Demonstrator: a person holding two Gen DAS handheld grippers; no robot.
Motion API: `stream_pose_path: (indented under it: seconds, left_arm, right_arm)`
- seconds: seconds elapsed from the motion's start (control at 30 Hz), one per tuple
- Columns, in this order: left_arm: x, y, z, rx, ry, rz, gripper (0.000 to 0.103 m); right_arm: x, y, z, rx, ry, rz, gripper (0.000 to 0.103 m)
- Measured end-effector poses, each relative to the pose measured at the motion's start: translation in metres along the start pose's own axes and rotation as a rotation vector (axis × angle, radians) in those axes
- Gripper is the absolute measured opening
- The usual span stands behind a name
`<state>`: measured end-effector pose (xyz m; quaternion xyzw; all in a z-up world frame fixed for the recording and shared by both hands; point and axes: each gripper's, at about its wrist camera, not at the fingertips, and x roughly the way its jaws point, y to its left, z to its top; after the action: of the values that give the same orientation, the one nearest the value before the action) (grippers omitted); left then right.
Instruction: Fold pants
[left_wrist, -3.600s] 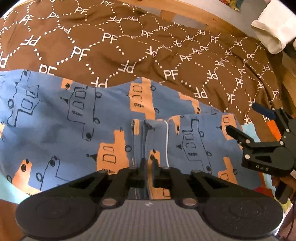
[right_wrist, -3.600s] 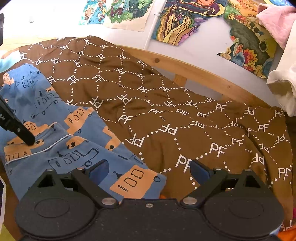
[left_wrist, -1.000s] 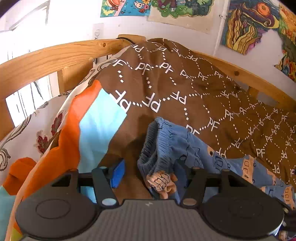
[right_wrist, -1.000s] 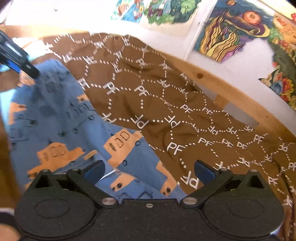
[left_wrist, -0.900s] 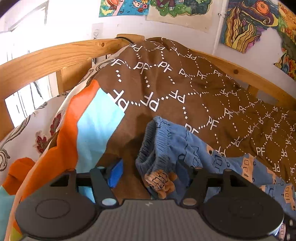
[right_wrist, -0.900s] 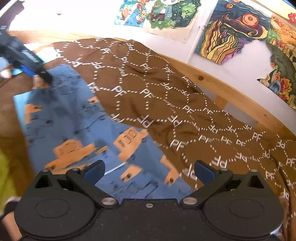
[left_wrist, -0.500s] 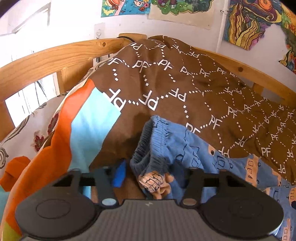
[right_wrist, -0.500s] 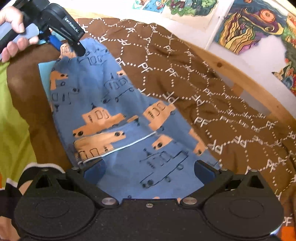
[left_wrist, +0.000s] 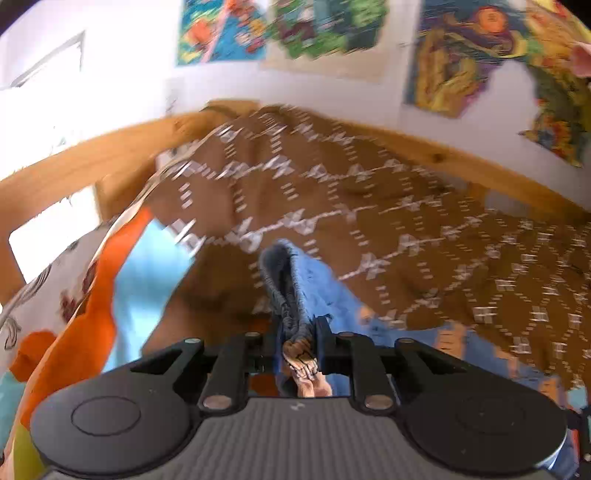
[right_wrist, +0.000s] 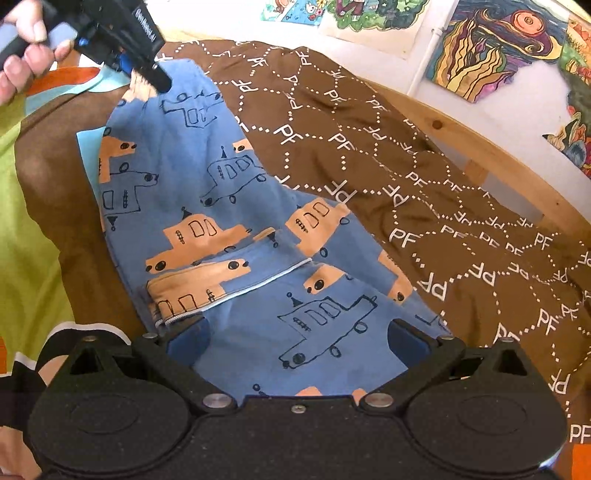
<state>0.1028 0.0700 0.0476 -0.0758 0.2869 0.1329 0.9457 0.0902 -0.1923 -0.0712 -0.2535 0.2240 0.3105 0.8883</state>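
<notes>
The blue pants (right_wrist: 240, 221) with orange car prints lie stretched over a brown "PF" bedspread (right_wrist: 424, 177). My left gripper (left_wrist: 297, 341) is shut on the bunched end of the pants (left_wrist: 291, 291) and lifts it off the bed; it also shows in the right wrist view (right_wrist: 155, 75), top left, pinching the far end. My right gripper (right_wrist: 297, 341) is open, its fingers on either side of the near end of the pants, low over the cloth. The left wrist view is blurred by motion.
A wooden bed rail (right_wrist: 498, 155) runs behind the bedspread, with posters (right_wrist: 487, 48) on the wall above. An orange, light-blue and white cover (left_wrist: 110, 280) lies at the left. A lime-green cloth (right_wrist: 26, 236) lies at the left.
My left gripper has shut on the end of the pants, which sat loose between its open fingers, and is raising it. My right gripper has come closer over the near end, still open.
</notes>
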Motion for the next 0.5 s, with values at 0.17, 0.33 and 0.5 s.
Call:
stream_pose_path:
  seconds: [0.17,0.33,0.5]
  left_arm:
    - [-0.026,-0.040,0.007,0.108,-0.046,-0.122,0.019]
    - [-0.037,-0.085,0.005,0.205,-0.025,-0.267,0.019]
    - [-0.035,-0.145,-0.020,0.357,0.024,-0.409,0.019]
  right_arm:
    - [-0.024,-0.023,0.001,0.020,-0.019,-0.053,0.102]
    - [-0.060,-0.065,-0.008,0.089,-0.018,-0.190,0.102]
    - [-0.093,-0.119,-0.031,0.293,0.002,-0.329,0.102]
